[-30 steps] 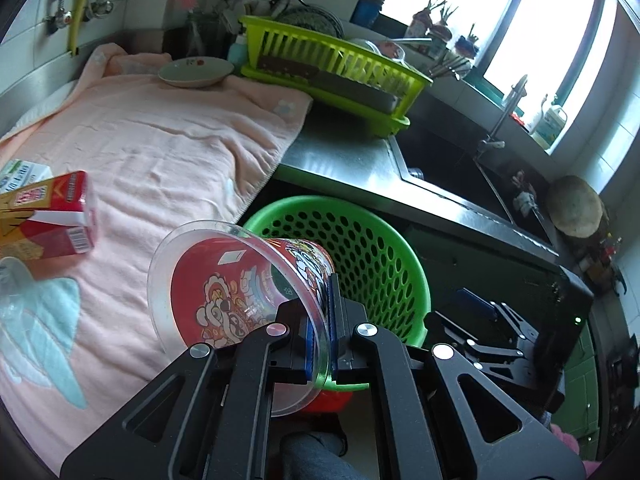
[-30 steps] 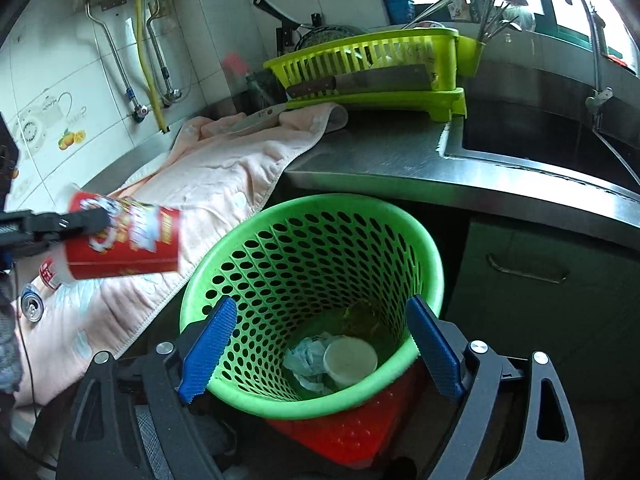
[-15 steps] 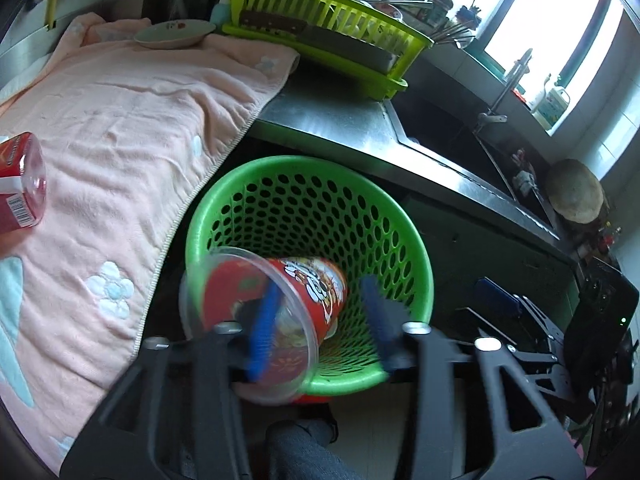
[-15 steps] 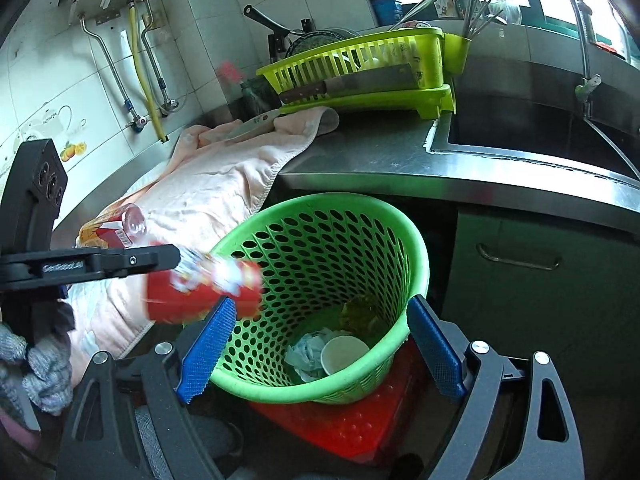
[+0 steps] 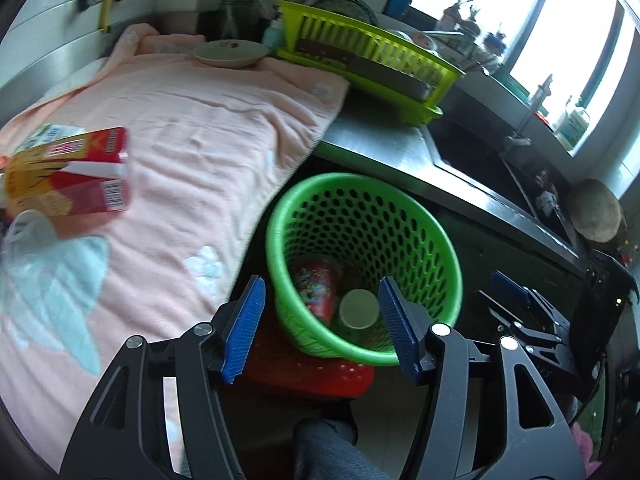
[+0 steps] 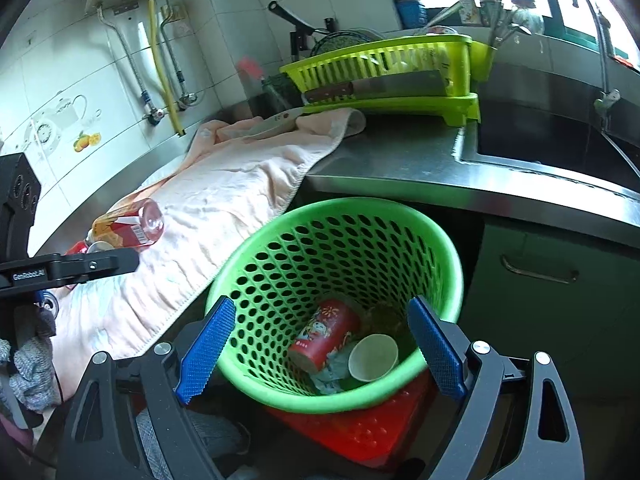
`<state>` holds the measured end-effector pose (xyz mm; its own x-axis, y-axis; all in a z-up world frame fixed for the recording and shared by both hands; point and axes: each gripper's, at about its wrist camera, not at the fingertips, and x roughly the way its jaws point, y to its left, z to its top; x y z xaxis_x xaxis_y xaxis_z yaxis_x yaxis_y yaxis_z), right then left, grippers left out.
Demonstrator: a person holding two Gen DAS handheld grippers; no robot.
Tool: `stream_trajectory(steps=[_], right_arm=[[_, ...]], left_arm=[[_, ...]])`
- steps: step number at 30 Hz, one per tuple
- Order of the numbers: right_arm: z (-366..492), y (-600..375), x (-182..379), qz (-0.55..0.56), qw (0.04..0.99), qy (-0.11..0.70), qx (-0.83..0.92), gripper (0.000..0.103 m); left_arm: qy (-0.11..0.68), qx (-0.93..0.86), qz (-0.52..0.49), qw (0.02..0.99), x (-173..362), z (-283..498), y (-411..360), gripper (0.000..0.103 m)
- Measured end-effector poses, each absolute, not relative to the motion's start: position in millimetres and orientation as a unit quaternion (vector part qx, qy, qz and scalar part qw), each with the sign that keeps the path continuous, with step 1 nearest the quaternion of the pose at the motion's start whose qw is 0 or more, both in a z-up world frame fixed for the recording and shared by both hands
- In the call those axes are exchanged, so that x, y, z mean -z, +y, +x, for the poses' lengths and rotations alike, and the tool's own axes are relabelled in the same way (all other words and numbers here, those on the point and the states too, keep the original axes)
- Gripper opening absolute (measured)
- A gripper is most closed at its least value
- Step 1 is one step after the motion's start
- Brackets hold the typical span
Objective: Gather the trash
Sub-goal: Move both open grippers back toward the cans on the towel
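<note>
Now the red cup [image 6: 325,334] lies on its side at the bottom of the basket [image 5: 440,240], where a second ago it was pinched in the left gripper [image 5: 322,326] and carried over the towel [image 5: 192,120], and half a second ago it was dropping past the rim. Going left to right with the basket as the landmark: well to its left, on the towel, a red and yellow carton [image 5: 68,172] lies on its side, with what looks like crumpled clear plastic [image 5: 28,224] just in front of it (motion blur makes that one hard to read). Closer in, the left gripper hangs just above the basket's near-left rim with its blue fingers [image 5: 244,332] spread wide and nothing between them. Inside the basket, the red cup rests beside a pale paper cup [image 6: 373,357], over some crumpled scraps. On the right, the right gripper [image 6: 322,346] hovers over the near rim, its fingers likewise spread and holding nothing. Beyond the basket, the dish rack [image 6: 392,76] and a plate [image 5: 231,53] sit on the counter; they do not look like trash. So one piece is binned, and by my reading the task is partway done: the carton and the plastic left of the basket are the likely next pickups, within easier reach of the left gripper.
</note>
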<state>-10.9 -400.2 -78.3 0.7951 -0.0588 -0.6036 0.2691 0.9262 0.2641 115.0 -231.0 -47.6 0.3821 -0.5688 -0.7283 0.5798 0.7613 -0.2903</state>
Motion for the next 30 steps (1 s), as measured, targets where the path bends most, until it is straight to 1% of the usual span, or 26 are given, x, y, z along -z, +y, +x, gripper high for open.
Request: stream_trajectory(steps=[6, 9, 12, 14, 21, 25, 30], right_arm=[[8, -378, 71, 0.157, 0.936, 0.311, 0.059, 0.086], [19, -368, 67, 0.148, 0.938, 0.312, 0.043, 0.087], [33, -354, 63, 0.136, 0.939, 0.315, 0.024, 0.088], [44, -342, 60, 0.124, 0.940, 0.318, 0.012, 0.088], [78, -297, 52, 0.093, 0.942, 0.320, -0.043, 0.088], [97, -269, 48, 0.083, 0.940, 0.322, -0.081, 0.088], [121, -225, 45, 0.067, 0.933, 0.326, -0.136, 0.088]], left_arm=[[0.427, 0.297, -0.015, 0.854, 35, 119, -184, 0.063], [0.421, 0.270, -0.029, 0.865, 29, 120, -158, 0.067], [0.413, 0.240, -0.040, 0.877, 23, 120, -131, 0.068], [0.410, 0.221, -0.047, 0.884, 20, 122, -116, 0.070], [0.394, 0.142, -0.085, 0.904, 7, 126, -41, 0.071], [0.382, 0.098, -0.105, 0.913, 1, 126, 1, 0.074], [0.376, 0.057, -0.126, 0.916, -2, 125, 42, 0.075]])
